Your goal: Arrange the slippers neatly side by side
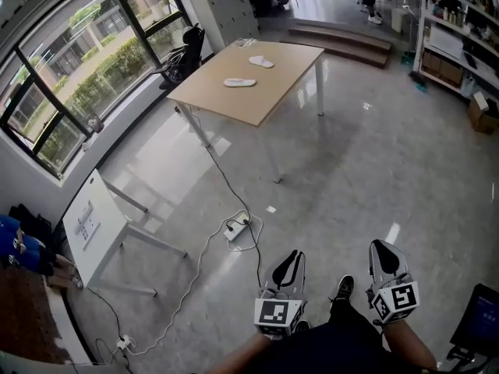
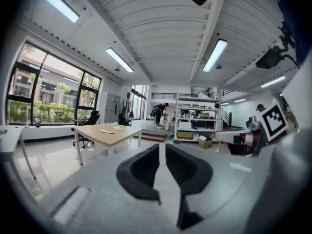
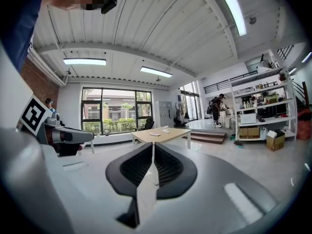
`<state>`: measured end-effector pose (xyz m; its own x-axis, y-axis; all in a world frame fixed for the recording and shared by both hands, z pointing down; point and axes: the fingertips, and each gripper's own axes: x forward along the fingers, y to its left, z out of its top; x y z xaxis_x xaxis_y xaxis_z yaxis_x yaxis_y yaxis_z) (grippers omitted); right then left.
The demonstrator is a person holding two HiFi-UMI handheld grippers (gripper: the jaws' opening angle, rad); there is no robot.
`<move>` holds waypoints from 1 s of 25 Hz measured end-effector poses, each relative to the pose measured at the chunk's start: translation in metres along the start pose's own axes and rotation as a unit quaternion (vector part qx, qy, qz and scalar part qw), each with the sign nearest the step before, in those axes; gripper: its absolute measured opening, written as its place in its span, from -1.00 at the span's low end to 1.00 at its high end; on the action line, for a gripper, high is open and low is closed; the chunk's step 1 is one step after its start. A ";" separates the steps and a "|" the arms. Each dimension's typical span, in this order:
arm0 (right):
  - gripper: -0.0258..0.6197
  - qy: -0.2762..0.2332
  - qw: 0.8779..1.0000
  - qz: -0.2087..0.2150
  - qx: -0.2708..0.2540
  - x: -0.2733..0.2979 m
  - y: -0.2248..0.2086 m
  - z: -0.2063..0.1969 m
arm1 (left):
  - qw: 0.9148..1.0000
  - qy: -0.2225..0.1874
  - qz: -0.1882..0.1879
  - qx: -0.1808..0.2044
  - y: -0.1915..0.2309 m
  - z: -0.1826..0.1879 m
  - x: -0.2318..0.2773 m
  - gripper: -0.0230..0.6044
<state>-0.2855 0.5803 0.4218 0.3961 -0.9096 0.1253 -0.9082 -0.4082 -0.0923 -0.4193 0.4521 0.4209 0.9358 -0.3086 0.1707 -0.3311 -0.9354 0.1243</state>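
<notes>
Head view: two white slippers, one (image 1: 239, 82) nearer the middle and one (image 1: 261, 61) toward the far edge, lie apart on a light wooden table (image 1: 234, 109) at twelve o'clock, well across the grey floor. At six o'clock, close to the person, the left gripper (image 1: 291, 257) has its jaws a narrow slit apart with nothing between them. Beside it the right gripper (image 1: 382, 249) has its jaws closed together, empty. A power strip (image 1: 235, 228) lies on the floor between table and grippers. Windows (image 1: 78, 76) fill ten o'clock and shelves (image 1: 460, 37) stand at two o'clock.
</notes>
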 end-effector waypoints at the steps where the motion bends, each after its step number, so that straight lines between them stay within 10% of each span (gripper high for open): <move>1: -0.86 -0.001 1.000 0.007 0.002 0.012 -0.009 0.000 | 1.000 0.000 0.008 0.001 0.000 0.004 0.013 -0.79; 25: -0.82 0.030 0.998 0.058 0.015 0.233 -0.200 0.020 | 0.999 0.003 0.046 0.016 0.013 0.039 0.293 -0.79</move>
<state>-0.0090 0.4486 0.4499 0.2787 -0.9450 0.1713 -0.9427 -0.3032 -0.1394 -0.1452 0.3430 0.4348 0.9009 -0.3921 0.1862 -0.4113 -0.9082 0.0775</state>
